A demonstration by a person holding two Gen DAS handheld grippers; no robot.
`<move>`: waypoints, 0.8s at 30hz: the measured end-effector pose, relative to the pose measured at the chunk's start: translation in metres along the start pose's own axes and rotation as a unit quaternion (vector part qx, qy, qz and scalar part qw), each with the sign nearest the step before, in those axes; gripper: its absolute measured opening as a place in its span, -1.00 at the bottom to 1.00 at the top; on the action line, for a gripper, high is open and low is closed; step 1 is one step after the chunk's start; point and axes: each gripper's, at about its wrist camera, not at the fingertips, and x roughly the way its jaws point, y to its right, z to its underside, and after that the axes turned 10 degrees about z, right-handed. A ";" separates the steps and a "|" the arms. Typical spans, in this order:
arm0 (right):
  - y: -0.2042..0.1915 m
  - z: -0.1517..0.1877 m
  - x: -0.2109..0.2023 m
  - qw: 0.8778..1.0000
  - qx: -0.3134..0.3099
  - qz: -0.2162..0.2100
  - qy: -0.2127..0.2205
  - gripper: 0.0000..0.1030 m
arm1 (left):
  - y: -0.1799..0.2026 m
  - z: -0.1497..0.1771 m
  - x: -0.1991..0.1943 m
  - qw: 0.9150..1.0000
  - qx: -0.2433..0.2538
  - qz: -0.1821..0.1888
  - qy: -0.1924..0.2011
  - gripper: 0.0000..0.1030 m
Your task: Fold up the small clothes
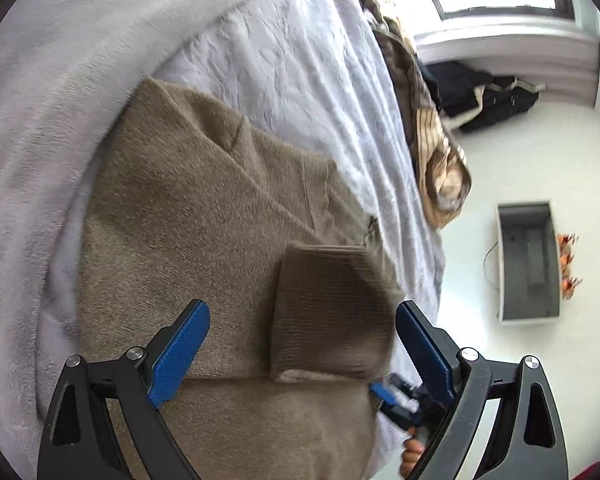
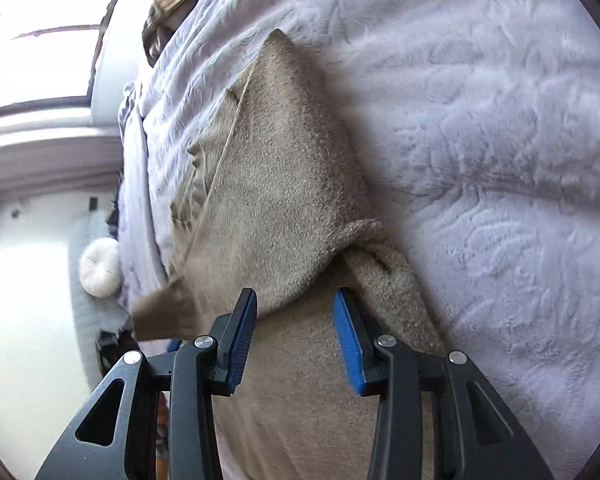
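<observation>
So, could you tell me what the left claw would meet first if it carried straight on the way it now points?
Most likely the ribbed cuff of the brown sweater, lying folded between the open left claw fingers. Depth is unclear, but nothing else seems to lie before it.

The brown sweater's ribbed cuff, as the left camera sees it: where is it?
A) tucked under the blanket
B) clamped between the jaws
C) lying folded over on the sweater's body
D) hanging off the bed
C: the ribbed cuff lies atop the brown sweater, ahead of the left gripper, whose jaws stand wide apart, gripping nothing.
</observation>
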 end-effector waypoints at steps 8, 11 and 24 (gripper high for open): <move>0.010 -0.008 0.007 0.999 0.037 -0.030 -0.007 -0.15 | -0.004 0.002 0.029 0.993 0.038 -0.110 -0.031 0.84; 0.015 -0.013 0.007 0.997 0.057 -0.048 0.005 -0.15 | 0.005 0.006 0.031 0.988 0.063 -0.139 -0.026 0.78; 0.002 -0.041 -0.029 0.996 -0.041 0.010 0.076 -0.89 | 0.030 0.031 0.057 0.964 0.142 -0.220 -0.049 -0.85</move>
